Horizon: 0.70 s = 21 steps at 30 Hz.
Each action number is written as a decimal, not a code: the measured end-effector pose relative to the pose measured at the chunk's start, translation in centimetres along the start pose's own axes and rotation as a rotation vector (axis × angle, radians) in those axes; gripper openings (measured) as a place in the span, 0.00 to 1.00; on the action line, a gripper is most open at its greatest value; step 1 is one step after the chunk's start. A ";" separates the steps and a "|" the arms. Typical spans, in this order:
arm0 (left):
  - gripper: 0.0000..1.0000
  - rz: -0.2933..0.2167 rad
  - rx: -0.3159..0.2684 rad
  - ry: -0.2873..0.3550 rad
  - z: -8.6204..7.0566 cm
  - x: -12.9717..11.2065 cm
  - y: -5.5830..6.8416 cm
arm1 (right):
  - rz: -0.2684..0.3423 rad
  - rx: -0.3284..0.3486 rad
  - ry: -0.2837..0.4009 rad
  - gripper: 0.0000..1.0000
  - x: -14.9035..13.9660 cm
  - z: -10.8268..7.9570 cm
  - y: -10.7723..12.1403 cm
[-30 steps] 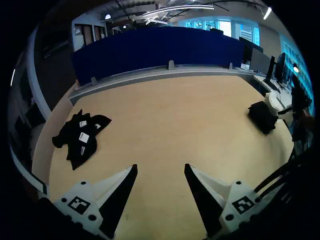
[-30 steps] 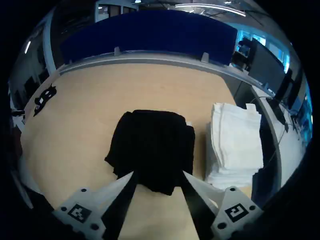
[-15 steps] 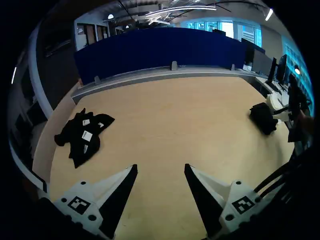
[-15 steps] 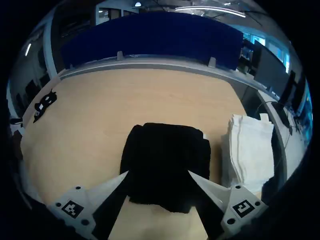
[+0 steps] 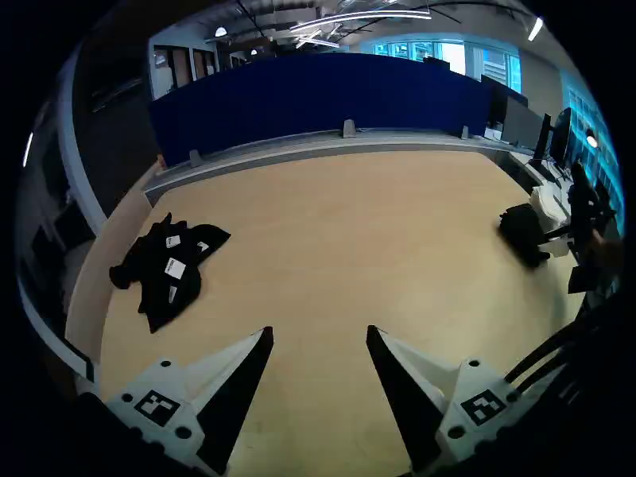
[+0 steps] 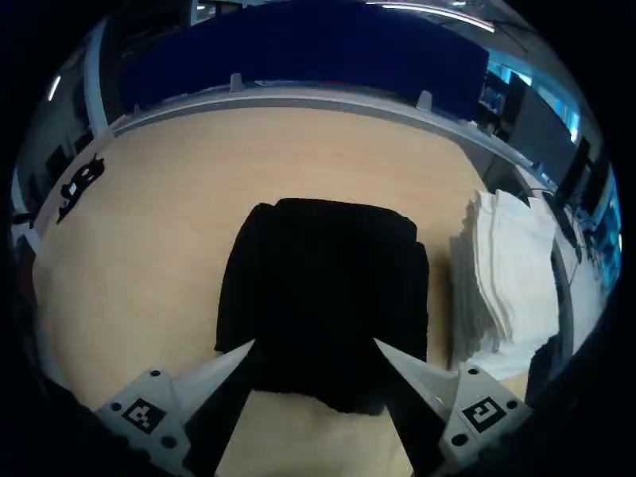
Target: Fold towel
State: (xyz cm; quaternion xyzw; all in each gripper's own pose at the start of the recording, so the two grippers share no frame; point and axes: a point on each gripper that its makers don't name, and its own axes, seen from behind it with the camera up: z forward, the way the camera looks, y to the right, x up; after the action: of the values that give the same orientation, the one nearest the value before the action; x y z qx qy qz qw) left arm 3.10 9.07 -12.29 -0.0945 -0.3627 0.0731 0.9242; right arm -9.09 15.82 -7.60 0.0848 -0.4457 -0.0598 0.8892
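Note:
A folded black towel [image 6: 322, 278] lies flat on the light wooden table [image 6: 159, 230]. Its near edge sits between the fingers of my right gripper [image 6: 314, 350], which is open wide around it. My left gripper [image 5: 318, 334] hangs open over bare table with nothing between its fingers. A loose heap of black cloths [image 5: 167, 266] with white tags lies ahead of it to the left. In the left gripper view the folded towel [image 5: 521, 230] shows far off at the right edge, with the right gripper [image 5: 558, 232] beside it.
A stack of folded white towels [image 6: 513, 278] stands just right of the black towel. The heap of black cloths [image 6: 79, 179] sits at the far left table edge. A blue partition [image 5: 318, 99] closes the back of the table. Monitors stand to the right.
My right gripper's fingers have spread apart from the folded black towel, and its view has shifted slightly over it. The left gripper has barely moved.

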 end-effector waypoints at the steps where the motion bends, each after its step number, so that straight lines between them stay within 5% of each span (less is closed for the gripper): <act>1: 0.87 0.000 0.001 0.000 0.0 0.0 0.0 | 0.000 0.000 0.002 0.95 0.2 -0.1 0.0; 9: 0.87 -0.007 0.006 -0.001 0.2 0.1 -0.2 | 0.001 -0.002 0.079 0.95 4.4 -1.1 0.5; 21: 0.87 -0.006 0.019 -0.004 -0.1 0.2 -0.5 | 0.014 0.001 0.109 0.95 8.8 1.2 1.9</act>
State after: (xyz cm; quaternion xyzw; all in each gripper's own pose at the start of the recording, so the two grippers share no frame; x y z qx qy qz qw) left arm 3.31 8.63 -12.12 -0.0843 -0.3640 0.0740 0.9246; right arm -4.72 15.97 0.41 0.0849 -0.3971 -0.0486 0.9125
